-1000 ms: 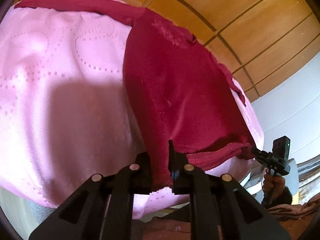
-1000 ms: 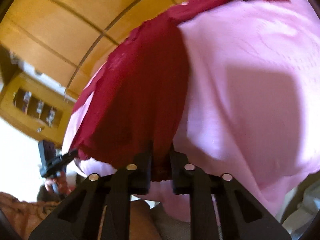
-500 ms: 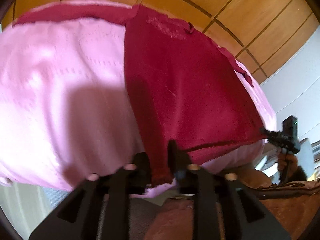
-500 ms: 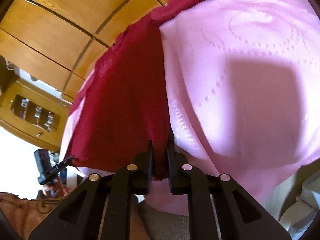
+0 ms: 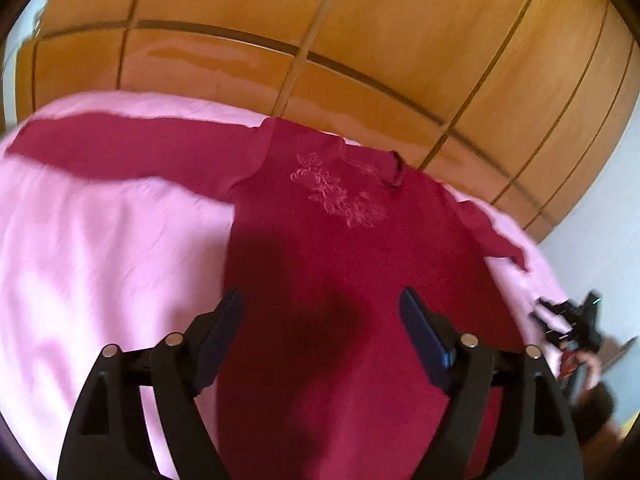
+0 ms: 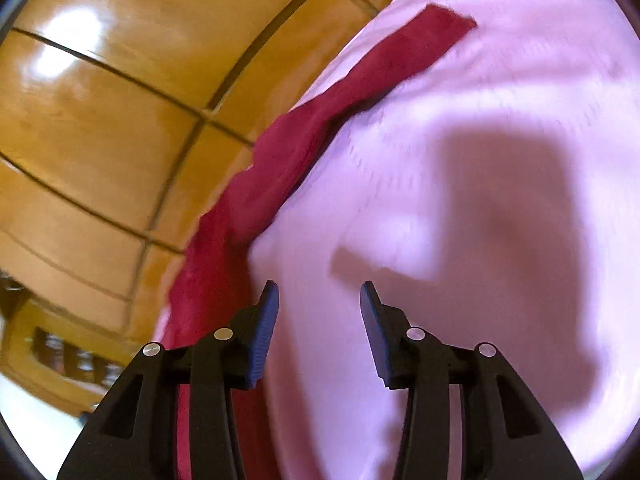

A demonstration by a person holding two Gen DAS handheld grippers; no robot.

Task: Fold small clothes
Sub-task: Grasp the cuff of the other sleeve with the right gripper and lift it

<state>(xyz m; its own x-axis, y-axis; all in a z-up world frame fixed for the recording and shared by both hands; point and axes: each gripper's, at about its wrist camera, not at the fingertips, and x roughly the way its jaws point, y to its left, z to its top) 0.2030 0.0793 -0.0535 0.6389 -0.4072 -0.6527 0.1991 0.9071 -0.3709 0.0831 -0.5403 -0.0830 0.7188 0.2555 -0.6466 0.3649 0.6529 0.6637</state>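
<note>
The red top [image 5: 332,264] lies flat on the pink sheet [image 5: 100,264] (1 sleeve stretched out). The left gripper [image 5: 322,312] and right gripper [image 6: 318,300] have just been opening; both hold nothing.

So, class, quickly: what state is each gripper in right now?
Left gripper: jaws just opened wide, holding nothing, over the top.
Right gripper: jaws just opened, empty.

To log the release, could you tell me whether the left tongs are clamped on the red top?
No: the left tongs, which have just been opening, stand wide apart above the red top, pinching no fabric.
</note>
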